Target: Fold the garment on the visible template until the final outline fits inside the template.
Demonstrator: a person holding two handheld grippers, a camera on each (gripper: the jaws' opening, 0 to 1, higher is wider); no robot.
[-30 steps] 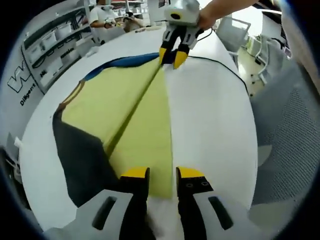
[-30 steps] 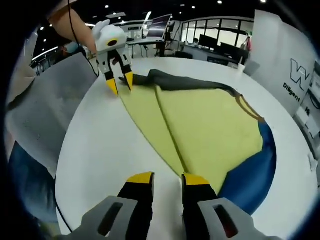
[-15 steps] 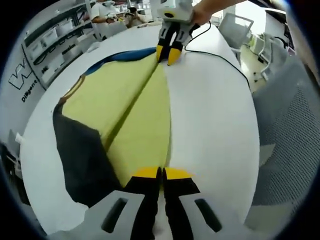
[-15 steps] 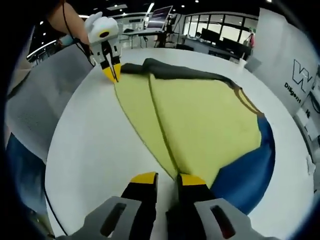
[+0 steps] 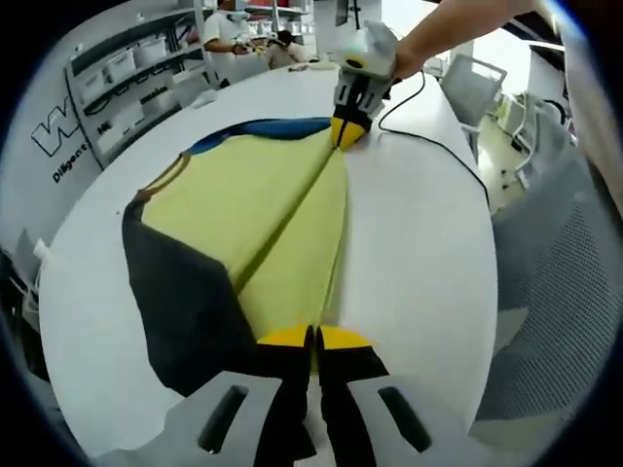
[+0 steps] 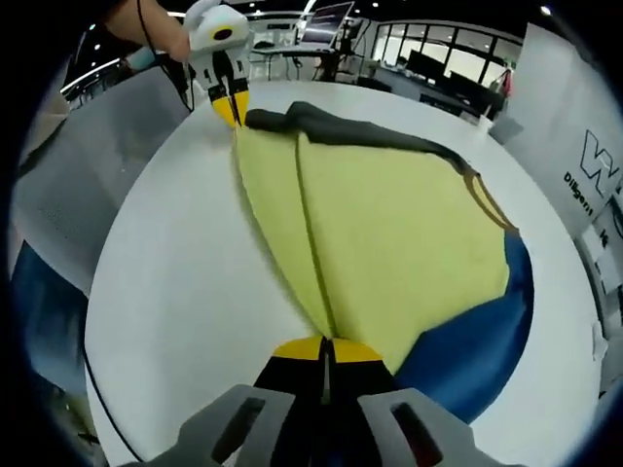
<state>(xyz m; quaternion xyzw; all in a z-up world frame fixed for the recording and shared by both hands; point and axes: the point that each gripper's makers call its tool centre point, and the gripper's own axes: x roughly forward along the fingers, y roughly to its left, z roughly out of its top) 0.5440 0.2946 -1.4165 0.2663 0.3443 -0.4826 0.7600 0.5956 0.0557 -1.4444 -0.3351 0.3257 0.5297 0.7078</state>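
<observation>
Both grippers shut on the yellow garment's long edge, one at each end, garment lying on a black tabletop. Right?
Not quite: the tabletop is white, not black. The left gripper view shows it plainly. The rest holds: the left gripper and the right gripper are each shut on the yellow garment, at opposite ends of its long edge.

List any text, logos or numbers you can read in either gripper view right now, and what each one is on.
"W" logo, cut off at the edge: white wall panel in the right gripper view, and again in the left gripper view.
"Dilige…", cut off: beneath that logo on the same panel.
Garment: no print or label readable.
Shelf bins: labels, if any, too small and blurred to read.
</observation>
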